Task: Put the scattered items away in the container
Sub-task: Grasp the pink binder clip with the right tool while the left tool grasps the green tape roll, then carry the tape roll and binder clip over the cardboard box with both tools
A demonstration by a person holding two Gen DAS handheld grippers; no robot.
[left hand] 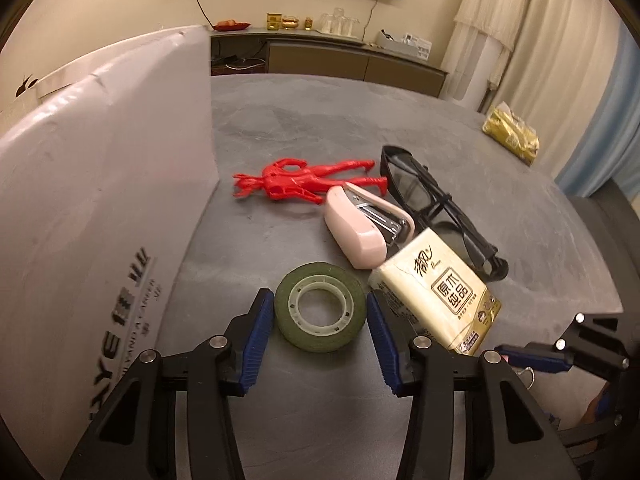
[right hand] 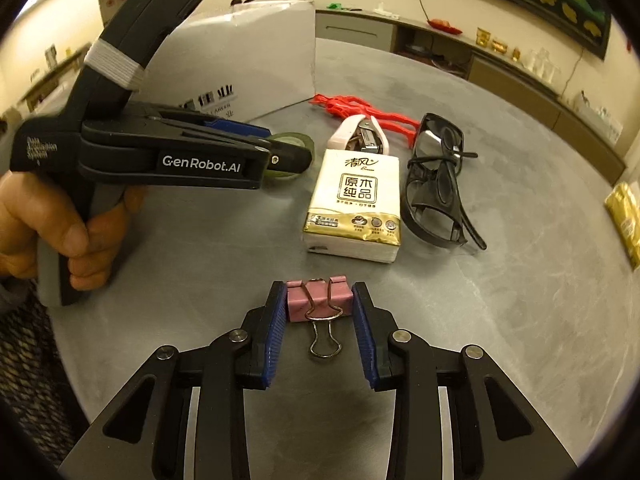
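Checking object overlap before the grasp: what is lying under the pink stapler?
The pink stapler lies across the legs of the red toy figure, and its near end meets the tissue pack. Whatever part of the grey table or figure sits beneath it is covered.

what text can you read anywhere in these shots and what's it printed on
"GenRobot.AI": side of the left tongs.
"清风" and "原木纯品": tissue pack; the small print along its gold band is too small to read.
"...YE" in large letters, cut off: white box; the rest of its print is skewed and unreadable.
Small white lettering at the rear of the left tongs' body: blurred.
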